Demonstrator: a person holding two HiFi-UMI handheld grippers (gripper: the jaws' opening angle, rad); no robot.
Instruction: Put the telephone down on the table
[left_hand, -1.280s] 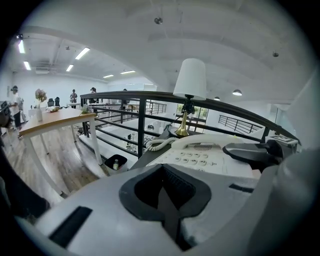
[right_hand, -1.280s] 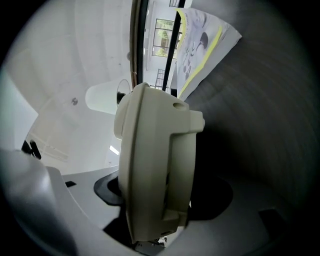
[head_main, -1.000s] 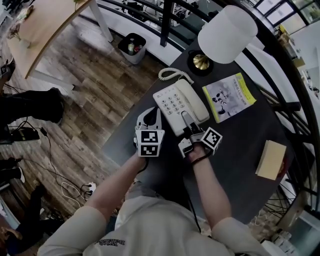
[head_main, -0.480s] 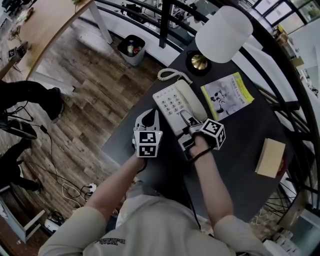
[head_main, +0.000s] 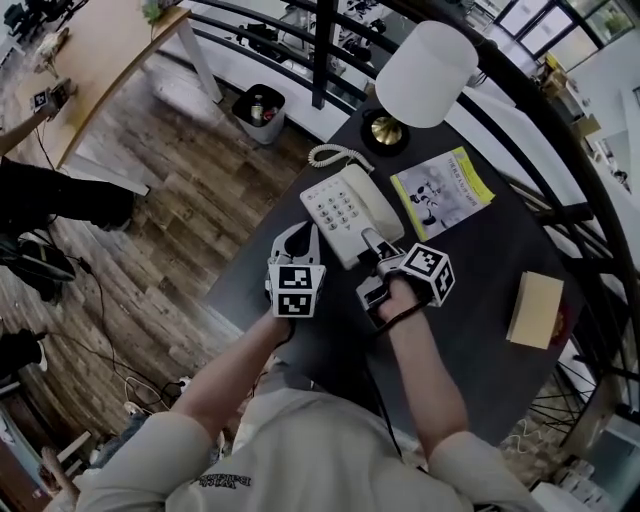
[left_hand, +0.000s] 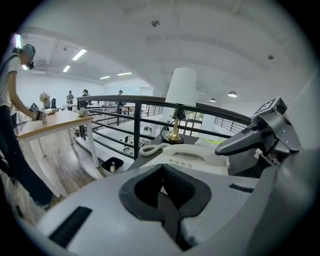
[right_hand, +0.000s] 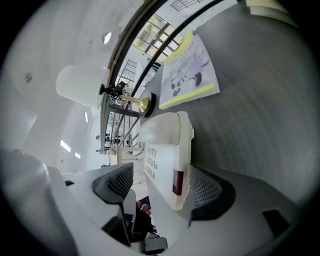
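Telephone (head_main: 345, 210) down on table (head_main: 480, 250), near end between right gripper (head_main: 372, 248) jaws. Jaws opening, wide now: one pad (right_hand: 205, 187) close against phone's side, other clear. Left gripper (head_main: 297, 238) pinched closed, empty, phone ahead of its tips. Risk one: you back out crooked, close pad snags casing, drags phone toward table edge. Risk two: you lift with casing between jaws, handset (head_main: 375, 200) tips off cradle. Coiled cord (head_main: 335, 155) beyond jaws, near edge; snag there tugs whole set.
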